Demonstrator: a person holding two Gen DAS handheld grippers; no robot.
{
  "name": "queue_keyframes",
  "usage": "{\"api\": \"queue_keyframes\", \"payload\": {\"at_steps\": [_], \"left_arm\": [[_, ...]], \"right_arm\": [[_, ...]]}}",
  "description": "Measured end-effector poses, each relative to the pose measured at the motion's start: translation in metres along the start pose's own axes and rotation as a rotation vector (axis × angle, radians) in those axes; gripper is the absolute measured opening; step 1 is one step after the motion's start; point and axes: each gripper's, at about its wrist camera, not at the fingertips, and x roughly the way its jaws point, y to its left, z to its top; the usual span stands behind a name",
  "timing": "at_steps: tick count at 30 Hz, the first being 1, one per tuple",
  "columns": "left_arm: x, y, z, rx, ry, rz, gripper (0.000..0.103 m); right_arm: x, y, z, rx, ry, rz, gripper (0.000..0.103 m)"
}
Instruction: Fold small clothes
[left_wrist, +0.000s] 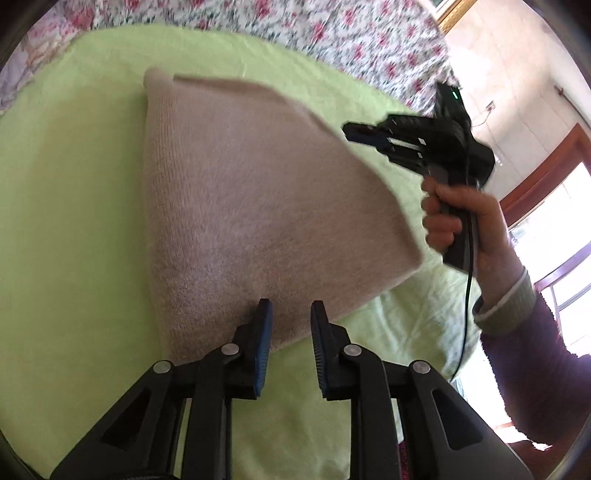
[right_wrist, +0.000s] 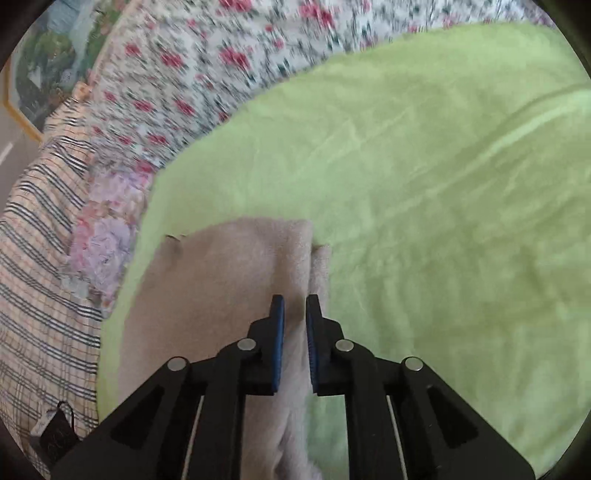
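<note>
A beige knit garment (left_wrist: 240, 184) lies on the green sheet (left_wrist: 74, 184), its left side resting on the sheet and its right side raised and blurred. My right gripper (left_wrist: 351, 133) is shut on that raised right edge. In the right wrist view the same gripper (right_wrist: 295, 302) has a bunch of the beige garment (right_wrist: 229, 277) pinched in its narrow gap. My left gripper (left_wrist: 291, 314) stands over the garment's near edge with its jaws a little apart. The fabric seen in that gap lies flat and is not pinched.
A floral quilt (left_wrist: 332, 33) borders the green sheet (right_wrist: 443, 184) at the back. A plaid cloth (right_wrist: 37, 258) with a small black tag (right_wrist: 55, 435) lies to the left. A person's hand (left_wrist: 454, 221) holds the right gripper, and its cable (left_wrist: 467, 314) hangs down. A bright window (left_wrist: 565, 221) is at right.
</note>
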Motion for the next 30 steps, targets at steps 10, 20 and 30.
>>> {"api": "queue_keyframes", "payload": {"at_steps": [10, 20, 30], "left_arm": [[-0.043, 0.03, 0.033, -0.102, -0.147, 0.078, 0.056], [-0.017, 0.082, 0.062, -0.23, -0.126, 0.154, 0.059], [0.01, 0.077, 0.057, -0.201, -0.076, 0.214, 0.067]], "right_arm": [[-0.028, 0.02, -0.042, -0.044, 0.03, 0.05, 0.03], [-0.008, 0.004, -0.059, -0.012, 0.105, 0.027, 0.014], [0.01, -0.003, -0.072, -0.112, 0.119, -0.114, 0.012]]}}
